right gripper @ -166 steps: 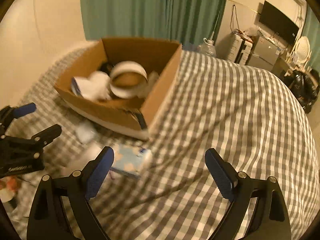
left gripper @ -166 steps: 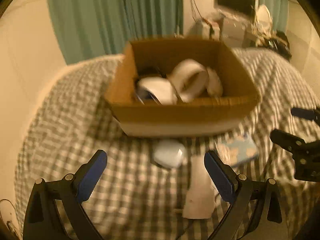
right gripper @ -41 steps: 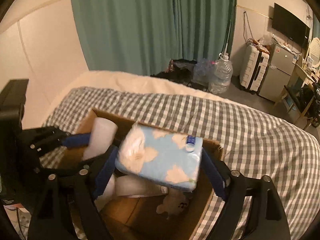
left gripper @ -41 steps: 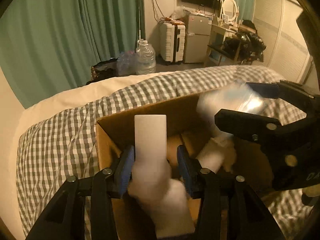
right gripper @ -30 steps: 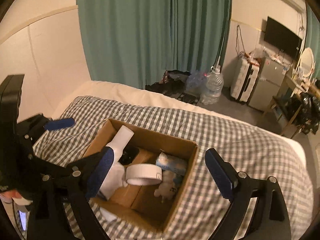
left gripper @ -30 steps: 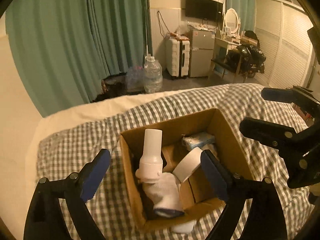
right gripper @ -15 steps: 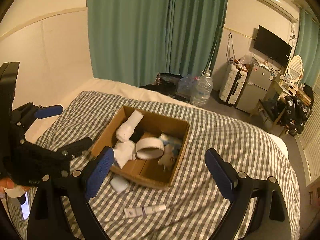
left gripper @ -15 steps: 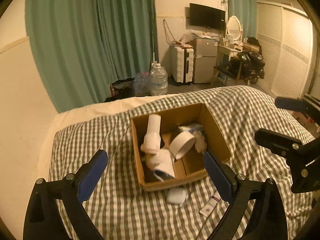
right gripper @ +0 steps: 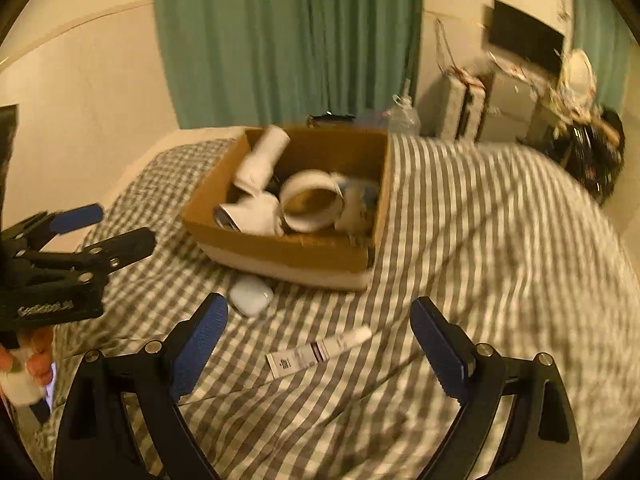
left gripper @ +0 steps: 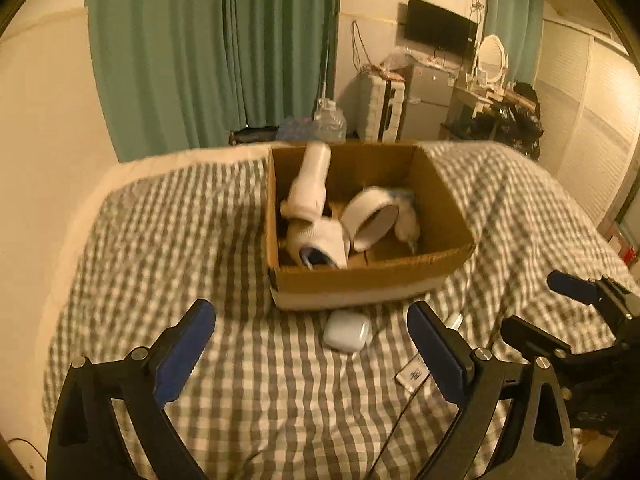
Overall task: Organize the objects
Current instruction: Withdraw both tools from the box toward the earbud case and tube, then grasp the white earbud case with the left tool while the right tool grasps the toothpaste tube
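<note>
Black frames, silver screws, blue-padded fingers (left gripper: 182,350); white lettering; bare fingertips.

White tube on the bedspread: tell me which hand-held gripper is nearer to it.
Right. The right hand-held gripper hangs open almost over the white tube; the left hand-held gripper is open off to the tube's left, nearer the white case.

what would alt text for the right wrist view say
An open gripper hovers over a checked bedspread where a small white case and a white tube lie before a cardboard box of white items.
</note>
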### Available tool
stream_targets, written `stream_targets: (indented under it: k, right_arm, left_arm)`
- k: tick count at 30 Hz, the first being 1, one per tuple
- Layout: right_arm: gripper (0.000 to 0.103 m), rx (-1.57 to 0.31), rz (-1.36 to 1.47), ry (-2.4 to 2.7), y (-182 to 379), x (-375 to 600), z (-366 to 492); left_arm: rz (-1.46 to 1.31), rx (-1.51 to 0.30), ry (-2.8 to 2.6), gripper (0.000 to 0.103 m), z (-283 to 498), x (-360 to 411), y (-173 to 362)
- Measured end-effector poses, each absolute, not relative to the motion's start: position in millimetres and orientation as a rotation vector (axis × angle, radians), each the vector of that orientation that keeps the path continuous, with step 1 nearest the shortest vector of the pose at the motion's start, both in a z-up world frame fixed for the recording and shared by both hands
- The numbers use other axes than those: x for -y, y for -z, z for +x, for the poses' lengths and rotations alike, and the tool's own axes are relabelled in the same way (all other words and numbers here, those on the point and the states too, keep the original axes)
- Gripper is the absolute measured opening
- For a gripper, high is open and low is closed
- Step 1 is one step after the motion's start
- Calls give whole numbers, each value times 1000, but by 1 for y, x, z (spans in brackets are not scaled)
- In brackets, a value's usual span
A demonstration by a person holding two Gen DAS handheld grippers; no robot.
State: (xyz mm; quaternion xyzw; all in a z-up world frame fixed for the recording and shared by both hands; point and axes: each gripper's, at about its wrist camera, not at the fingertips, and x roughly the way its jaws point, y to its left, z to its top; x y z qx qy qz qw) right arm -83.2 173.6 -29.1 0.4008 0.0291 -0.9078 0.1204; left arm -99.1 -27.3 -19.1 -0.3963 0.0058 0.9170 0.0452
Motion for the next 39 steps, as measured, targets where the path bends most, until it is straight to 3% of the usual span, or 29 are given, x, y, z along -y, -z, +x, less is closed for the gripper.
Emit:
stream_targets:
  k: [4, 8, 13, 18, 21, 24, 27, 34, 39]
  right_arm:
    - [93, -26, 1327, 2635, 76, -174, -99]
    - [92, -91, 1471, 2618, 113, -170, -115]
    - [75, -45, 1587, 2526, 154, -167, -138]
    - [75, 1, 1667, 2477, 175, -169, -155]
    - [74, -15, 1671, 2469, 180, -166, -158]
    - [49, -80, 1630, 2468, 179, -159, -153]
    - [41, -82, 1573, 2477, 170, -160, -144]
    - [32, -72, 1433, 2463, 137, -175, -132]
    - [31, -12, 1399, 2466, 134, -195, -126]
  left_arm:
    - [-1277, -58, -2802, 99, -106, 21, 58]
    - [-1346, -88, -2797, 99, -115, 20, 86]
    - [-1422, -54, -2770, 99, -123, 24, 106]
    - [-1441, -30, -2758, 99, -126, 25, 112]
    - [-1459, -34, -2758, 99, -127, 24, 114]
    - [-1456, -42, -2766, 99, -125, 23, 114]
    - [-1467, -50, -2766, 99, -125, 21, 117]
    - [-1478, -102, -2756, 99, -135, -4, 129]
    - [-1522, -152, -2740, 99, -152, -24, 150]
